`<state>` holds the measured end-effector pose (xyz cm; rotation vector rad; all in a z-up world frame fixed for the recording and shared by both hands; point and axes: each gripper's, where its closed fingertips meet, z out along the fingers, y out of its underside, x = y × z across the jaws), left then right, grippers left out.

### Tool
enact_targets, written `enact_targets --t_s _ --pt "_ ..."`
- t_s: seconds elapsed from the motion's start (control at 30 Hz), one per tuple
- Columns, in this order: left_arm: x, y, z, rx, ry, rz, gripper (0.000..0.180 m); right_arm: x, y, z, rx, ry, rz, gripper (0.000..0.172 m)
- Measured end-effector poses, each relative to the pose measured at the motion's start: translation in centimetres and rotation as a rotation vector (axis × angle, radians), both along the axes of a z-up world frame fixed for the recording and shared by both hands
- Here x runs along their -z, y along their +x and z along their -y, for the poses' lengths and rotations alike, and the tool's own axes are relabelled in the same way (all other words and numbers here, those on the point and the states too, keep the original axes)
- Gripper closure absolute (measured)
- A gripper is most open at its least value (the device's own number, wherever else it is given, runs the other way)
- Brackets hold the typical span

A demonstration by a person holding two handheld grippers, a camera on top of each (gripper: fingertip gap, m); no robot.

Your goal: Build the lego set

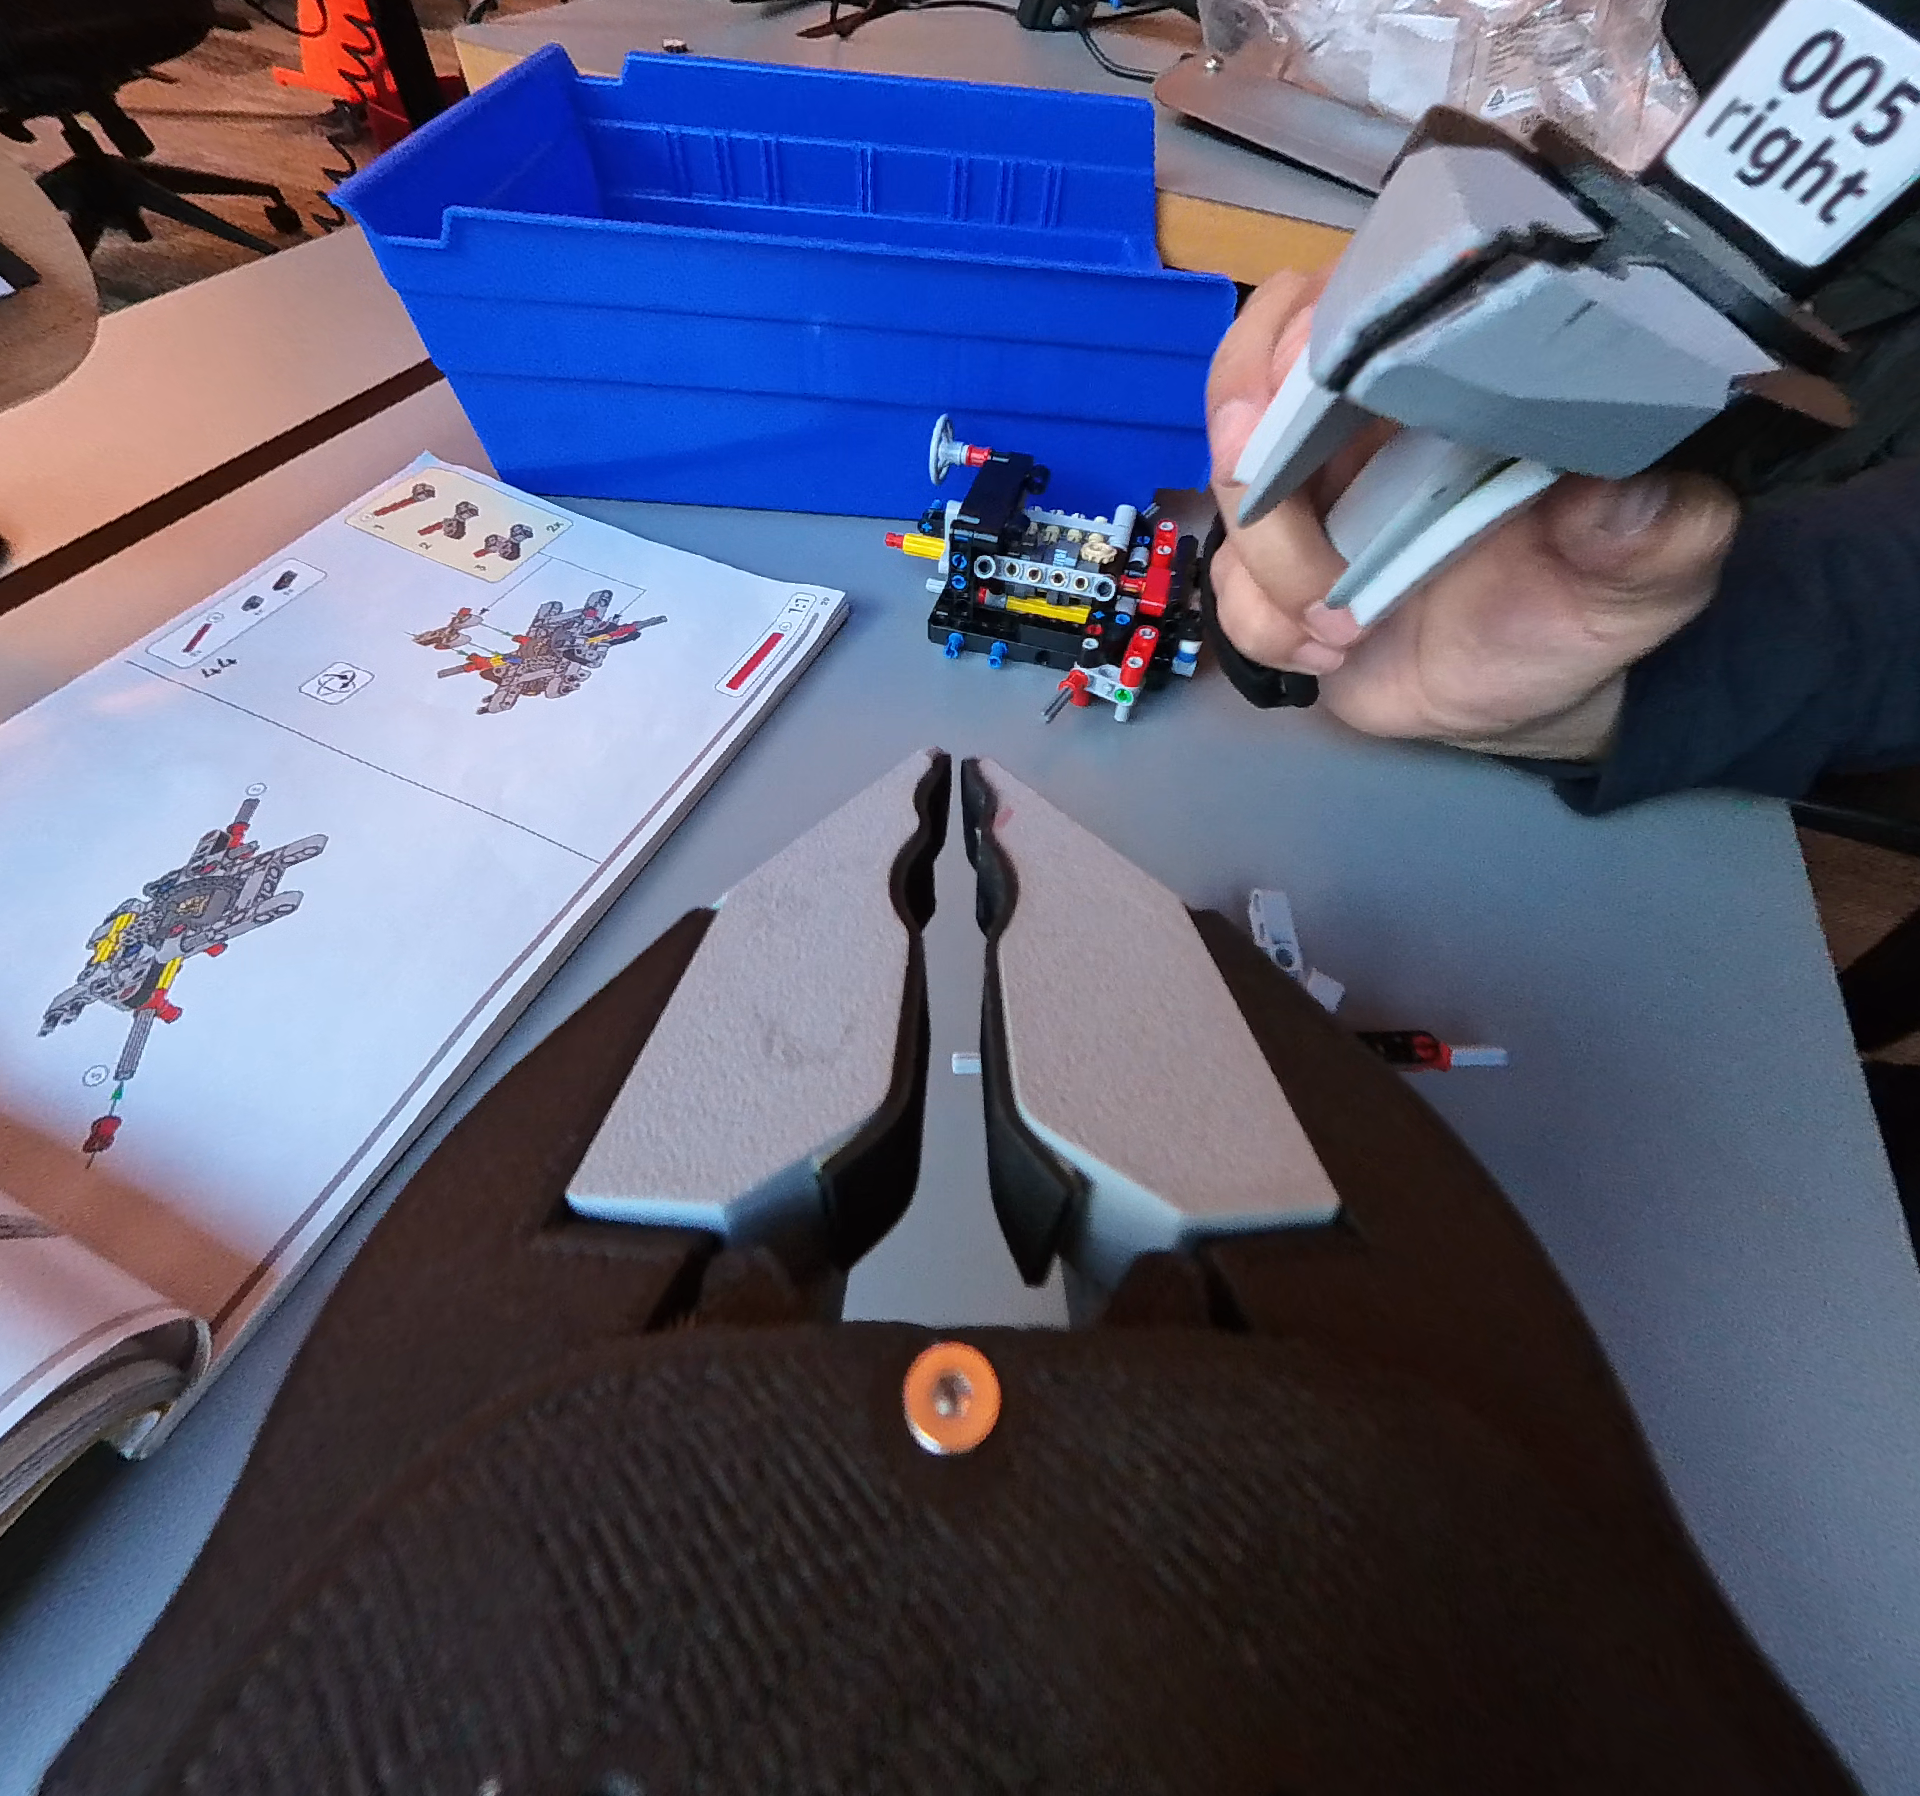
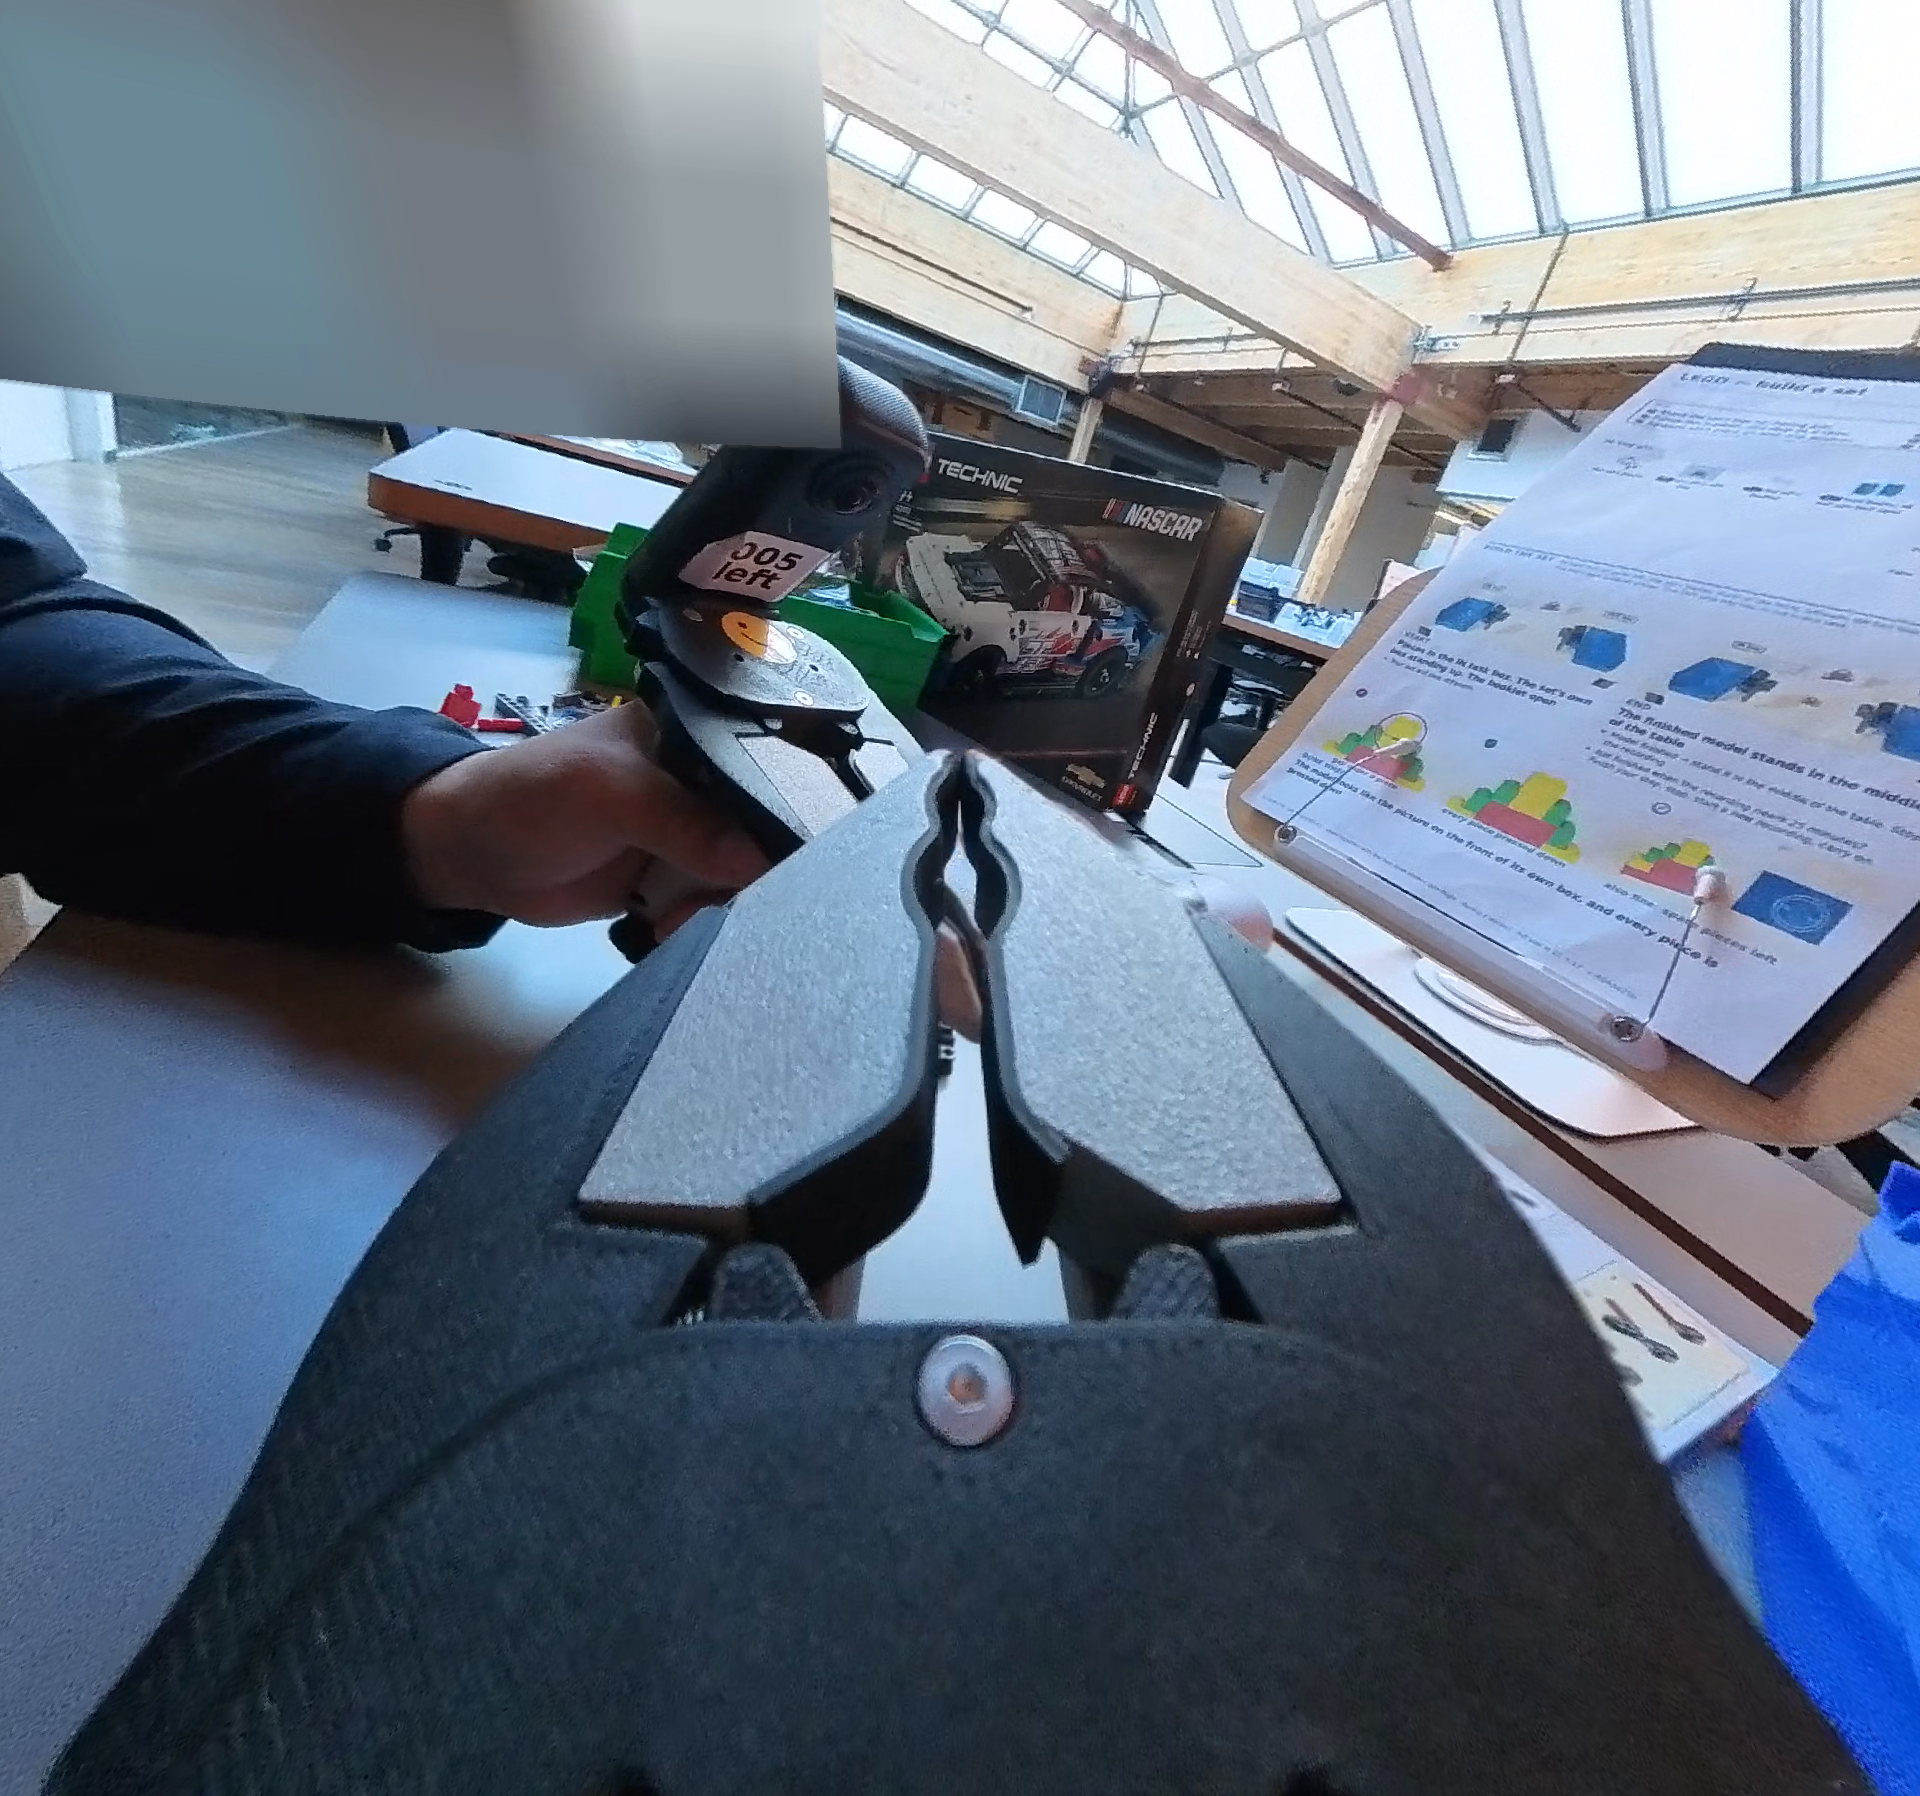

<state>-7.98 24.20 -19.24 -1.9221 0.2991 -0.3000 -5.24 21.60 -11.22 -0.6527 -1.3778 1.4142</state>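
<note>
My left gripper point(image 1: 956, 775) is shut and holds nothing; it hovers low over the grey table point(image 1: 1455, 863). A partly built brick model point(image 1: 1060, 593) in black, red, yellow and grey stands just beyond its tips, in front of a blue bin point(image 1: 790, 292). My right gripper point(image 2: 958, 780) is shut with nothing in it. It also shows in the left wrist view point(image 1: 1294, 551), held in a hand point(image 1: 1475, 624) right of the model and raised above the table. The left gripper's body point(image 2: 748, 676) shows in the right wrist view, held by a hand.
An open instruction booklet point(image 1: 364, 811) lies at the left. Small loose pieces point(image 1: 1276, 925) and a red and black pin point(image 1: 1429, 1050) lie at the right. Clear plastic bags point(image 1: 1403, 1) are behind. A set box point(image 2: 1081, 624), a green bin point(image 2: 862, 645) and a sheet on a stand point(image 2: 1621, 728) stand farther off.
</note>
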Motion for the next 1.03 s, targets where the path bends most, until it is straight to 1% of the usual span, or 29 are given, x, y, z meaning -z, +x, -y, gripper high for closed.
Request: enact_targets --t_s 0.3,0.47,0.7,0.83,0.97,1.03 --pt "0.3 -0.4 0.0 -0.009 -0.008 -0.008 0.18 1.5 -0.5 1.1 -0.053 0.001 0.087 0.172" --pt "0.7 -0.7 -0.3 -0.016 -0.022 0.034 0.18 2.3 -0.5 2.1 -0.125 0.006 0.139 0.172" --pt "0.7 -0.8 -0.2 -0.019 -0.019 0.016 0.18 2.5 0.2 2.9 -0.189 -0.007 0.155 0.172" --pt "0.8 -0.8 -0.2 -0.018 -0.025 0.018 0.18 2.6 0.2 3.1 -0.192 0.002 0.156 0.172" --pt "0.4 -2.4 0.0 -0.068 -0.012 -0.019 0.18 2.4 0.0 2.4 -0.167 -0.014 0.148 0.172" --pt "0.3 -3.0 0.1 -0.081 -0.011 0.02 0.18 2.3 -0.1 1.7 -0.139 -0.029 0.152 0.172"
